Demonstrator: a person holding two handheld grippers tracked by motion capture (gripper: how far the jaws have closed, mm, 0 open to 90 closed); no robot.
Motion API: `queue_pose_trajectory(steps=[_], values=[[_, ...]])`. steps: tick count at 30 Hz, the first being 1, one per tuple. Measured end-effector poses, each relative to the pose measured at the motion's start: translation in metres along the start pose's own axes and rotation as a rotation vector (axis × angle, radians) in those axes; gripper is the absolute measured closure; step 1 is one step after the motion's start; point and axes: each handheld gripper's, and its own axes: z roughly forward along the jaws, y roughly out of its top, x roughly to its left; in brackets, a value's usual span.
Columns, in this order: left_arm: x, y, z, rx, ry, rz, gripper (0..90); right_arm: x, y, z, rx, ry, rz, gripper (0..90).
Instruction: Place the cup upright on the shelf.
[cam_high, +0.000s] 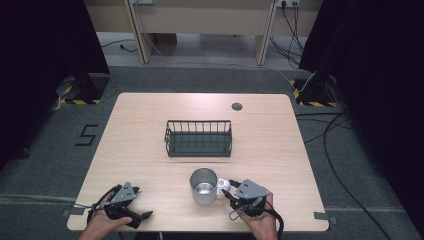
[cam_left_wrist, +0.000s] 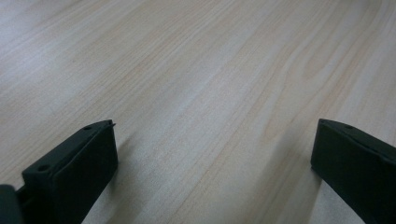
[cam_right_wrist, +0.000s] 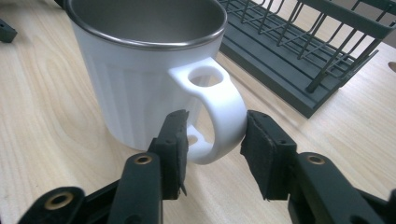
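Note:
A white mug (cam_high: 204, 186) with a steel inside stands upright near the table's front edge, its handle (cam_high: 223, 185) turned to the right. In the right gripper view the mug (cam_right_wrist: 140, 84) is close up, and its handle (cam_right_wrist: 224, 107) sits between my right gripper's (cam_right_wrist: 214, 135) two pads, which stand slightly apart from it. From the high view, that right gripper (cam_high: 227, 192) reaches the handle from the right. At the front left my left gripper (cam_high: 142, 202) rests low over bare wood, and its own view shows the left gripper (cam_left_wrist: 212, 140) wide open with nothing between the jaws.
A dark wire basket (cam_high: 198, 121) stands in the middle of the wooden table (cam_high: 150, 125), just behind the mug, and the basket (cam_right_wrist: 299, 56) lies close behind the handle. A round cable hole (cam_high: 237, 106) sits near the far edge.

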Motion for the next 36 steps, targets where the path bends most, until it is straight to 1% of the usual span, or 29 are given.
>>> queue_pose_trajectory(steps=[2,3,6,8,10,12,14,15,17,19,21,23,26,28,30,33,35,36], values=[[0.000,0.000,0.000,0.000,0.000,0.000,0.0,0.001,0.000,-0.001,-0.005,0.007,0.011,56.2],[0.000,0.000,0.000,0.000,0.000,0.000,0.0,0.001,0.000,-0.002,-0.008,0.008,0.006,54.9],[0.000,0.000,0.000,0.000,0.000,0.000,0.0,0.001,0.001,-0.005,-0.031,0.006,0.026,42.5],[0.000,0.000,0.000,0.000,0.000,-0.001,0.0,0.001,0.004,-0.006,-0.057,0.017,0.047,32.2],[0.000,0.000,0.000,0.000,0.000,0.000,0.0,0.003,0.007,-0.007,-0.093,0.029,0.061,24.8],[0.000,0.000,0.000,0.000,0.000,0.000,0.0,0.005,0.011,-0.006,-0.120,0.044,0.071,19.5],[0.000,0.000,0.000,0.000,0.001,-0.001,0.0,0.006,0.013,-0.006,-0.141,0.054,0.078,16.4],[0.000,0.000,0.000,0.000,0.001,-0.001,0.0,0.007,0.013,-0.005,-0.149,0.070,0.087,15.3],[0.000,0.000,0.000,0.001,0.000,-0.001,0.0,0.008,0.014,-0.004,-0.163,0.092,0.084,15.4],[0.000,0.000,0.000,0.000,0.000,-0.001,0.0,0.010,0.014,-0.002,-0.180,0.100,0.082,15.3],[0.000,0.000,0.000,0.000,0.000,-0.001,0.0,0.011,0.015,0.001,-0.214,0.105,0.094,15.2],[0.000,0.000,0.000,0.000,0.000,-0.001,0.0,0.012,0.017,0.004,-0.234,0.111,0.100,15.2],[0.000,0.000,0.000,0.000,0.000,-0.001,0.0,0.014,0.020,0.010,-0.256,0.127,0.087,15.2],[0.000,0.000,0.000,0.000,0.000,-0.001,0.0,0.014,0.021,0.013,-0.262,0.137,0.084,15.2],[0.000,0.000,0.000,0.000,0.000,0.000,0.0,0.015,0.023,0.016,-0.260,0.134,0.078,15.2],[0.000,0.000,0.000,0.000,0.000,0.000,0.0,0.014,0.024,0.018,-0.265,0.131,0.083,14.4],[-0.001,0.000,0.000,0.000,0.000,0.000,0.0,0.014,0.026,0.020,-0.272,0.143,0.089,14.8],[0.000,0.000,0.000,0.001,0.000,0.000,0.0,0.014,0.027,0.021,-0.278,0.145,0.081,14.8]])
